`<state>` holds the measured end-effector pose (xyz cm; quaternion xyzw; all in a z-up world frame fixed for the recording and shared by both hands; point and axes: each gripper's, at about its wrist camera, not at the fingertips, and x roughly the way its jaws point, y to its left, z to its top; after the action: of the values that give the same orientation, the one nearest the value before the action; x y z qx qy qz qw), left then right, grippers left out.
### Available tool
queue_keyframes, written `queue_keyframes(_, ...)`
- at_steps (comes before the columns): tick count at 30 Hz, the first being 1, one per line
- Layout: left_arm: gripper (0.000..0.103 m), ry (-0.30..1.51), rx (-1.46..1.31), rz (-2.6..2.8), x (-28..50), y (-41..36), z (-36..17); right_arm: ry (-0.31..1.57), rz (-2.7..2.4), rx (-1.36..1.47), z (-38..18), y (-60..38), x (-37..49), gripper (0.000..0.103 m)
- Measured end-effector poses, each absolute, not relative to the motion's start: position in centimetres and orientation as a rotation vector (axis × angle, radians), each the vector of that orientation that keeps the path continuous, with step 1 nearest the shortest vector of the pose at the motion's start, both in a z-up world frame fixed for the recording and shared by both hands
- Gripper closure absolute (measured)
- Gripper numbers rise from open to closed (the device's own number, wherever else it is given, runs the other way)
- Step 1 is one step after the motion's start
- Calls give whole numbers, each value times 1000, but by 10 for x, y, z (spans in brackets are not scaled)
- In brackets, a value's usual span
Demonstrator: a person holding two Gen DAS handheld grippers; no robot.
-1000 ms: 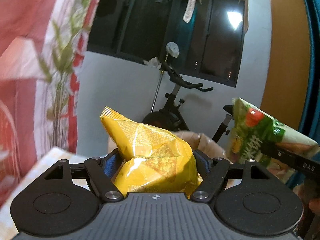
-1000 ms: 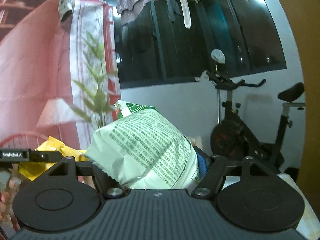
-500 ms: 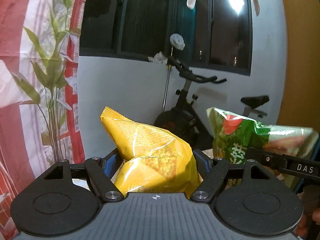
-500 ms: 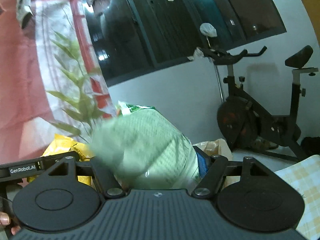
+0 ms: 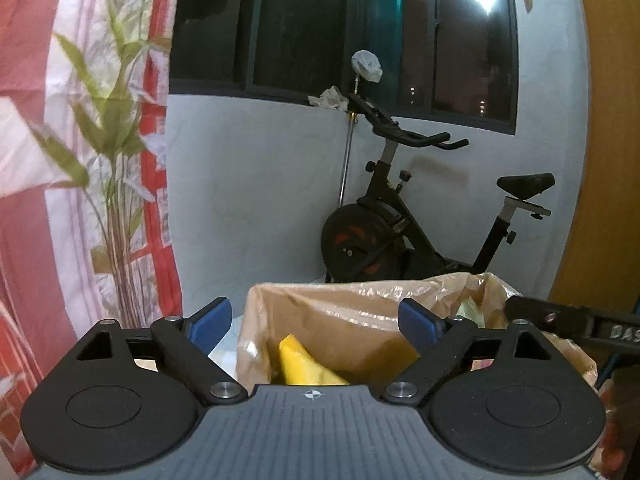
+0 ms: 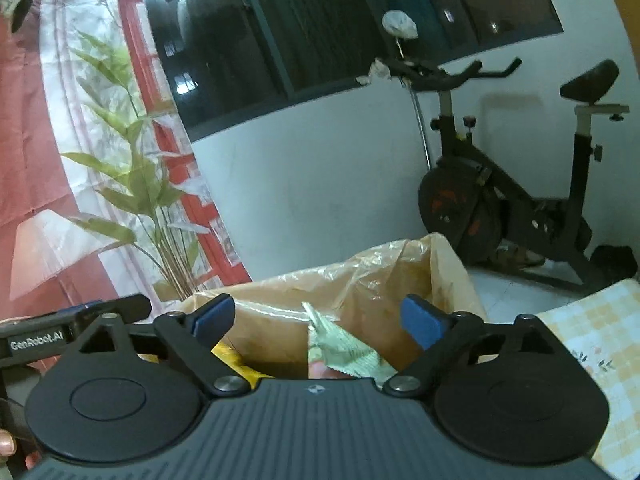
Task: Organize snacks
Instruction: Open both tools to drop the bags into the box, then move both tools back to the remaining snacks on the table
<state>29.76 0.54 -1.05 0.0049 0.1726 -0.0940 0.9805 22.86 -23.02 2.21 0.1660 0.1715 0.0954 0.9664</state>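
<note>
Nearest the lens, the left gripper [image 5: 312, 322] has its blue-padded jaws spread wide with nothing between them. The right gripper [image 6: 316, 320] stands the same way, jaws fully apart and empty.

Just beyond the left jaws, at about 6 o'clock in the left wrist view, the crinkly yellow snack bag [image 5: 306, 368] lies inside the cardboard box lined with a translucent tan plastic bag [image 5: 360, 300]. In the right wrist view the pale green printed snack bag [image 6: 344, 354] sits in the same box [image 6: 400, 264], its corner poking up just past the gripper body, with a sliver of yellow [image 6: 230, 356] at 8 o'clock. Both snacks appear to be in the container, so this drop looks done.

The risk lies in the loose liner: its slack film stands near both sets of pads, and a careless pull-back could snag it and drag the bags out. The two grippers also hang close together over the opening and could knock.

Farther off, at 2 o'clock, a black exercise bike [image 5: 420, 232] stands against the pale wall.
</note>
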Motion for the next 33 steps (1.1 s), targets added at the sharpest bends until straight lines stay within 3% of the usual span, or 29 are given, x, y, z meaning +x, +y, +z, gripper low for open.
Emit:
queue_keyframes(18,11,378,-68,-106,181,42,-56,171,235,113,0,-250,104,10)
queue_keyframes(33,11,494,-103,51,131,31,-129,413,103,29,-111,-258,48,11)
